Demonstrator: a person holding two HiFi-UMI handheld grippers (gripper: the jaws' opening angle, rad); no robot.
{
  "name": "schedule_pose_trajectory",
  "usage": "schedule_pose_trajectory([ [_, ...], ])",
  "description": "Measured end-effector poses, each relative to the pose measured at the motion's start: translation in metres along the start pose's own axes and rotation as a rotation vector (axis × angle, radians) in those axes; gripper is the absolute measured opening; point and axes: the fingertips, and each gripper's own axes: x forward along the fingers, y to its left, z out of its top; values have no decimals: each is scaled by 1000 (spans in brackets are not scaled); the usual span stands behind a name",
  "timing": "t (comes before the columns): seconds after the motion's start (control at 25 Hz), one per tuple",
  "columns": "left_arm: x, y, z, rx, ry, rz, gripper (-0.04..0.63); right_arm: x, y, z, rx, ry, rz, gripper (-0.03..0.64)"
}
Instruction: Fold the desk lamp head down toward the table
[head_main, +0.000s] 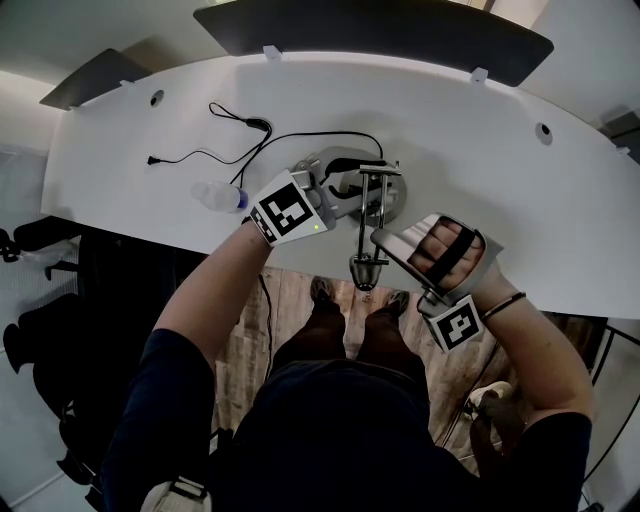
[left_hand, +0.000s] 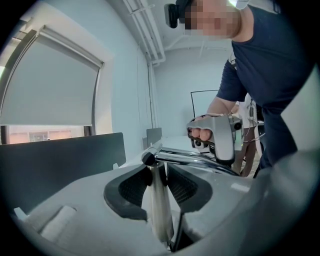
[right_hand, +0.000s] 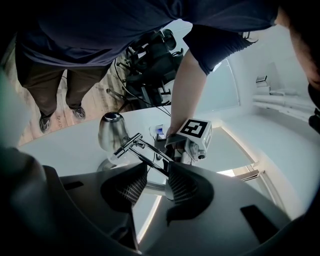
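Observation:
A chrome desk lamp stands near the desk's front edge; its round base (head_main: 392, 203) sits on the white top. Its thin arm (head_main: 362, 222) runs toward me and ends in the bell-shaped head (head_main: 367, 270), which hangs past the edge. My left gripper (head_main: 335, 195) is shut on the lamp's upright post (left_hand: 159, 210), seen between its pads in the left gripper view. My right gripper (head_main: 386, 240) is shut on the arm (right_hand: 150, 159) a little behind the head (right_hand: 111, 131). Each gripper shows in the other's view: the right gripper (left_hand: 220, 137) and the left gripper (right_hand: 194, 134).
A clear plastic bottle (head_main: 217, 195) lies just left of the lamp. A black cable (head_main: 232, 142) loops across the white desk (head_main: 480, 150) behind it. A dark partition (head_main: 380, 28) lines the far edge. Floor and my legs lie below the near edge.

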Motion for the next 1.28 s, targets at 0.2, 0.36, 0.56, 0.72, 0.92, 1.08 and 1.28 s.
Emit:
schedule_pose_trajectory([
  [0.2, 1, 1, 0, -10, -3, 5, 118, -2, 1, 0, -12, 9, 16, 132],
  [0.36, 1, 0, -1, -19, 0, 12, 118, -4, 4, 2, -25, 18, 33, 132],
  [0.56, 2, 1, 0, -21, 0, 16, 118, -21, 1, 2, 177, 13, 51, 126],
  [0.72, 1, 2, 0, -35, -10, 16, 118, -28, -3, -3, 791, 37, 97, 126],
  [0.92, 1, 1, 0, -40, -16, 14, 118, -16, -1, -10, 1429, 25, 148, 115],
  [1.08, 1, 1, 0, -36, -13, 11, 118, -10, 1, -10, 1569, 26, 170, 41],
  [1.28, 1, 3, 1, -46, -24, 12, 118, -9, 0, -10, 1702, -4, 194, 34],
])
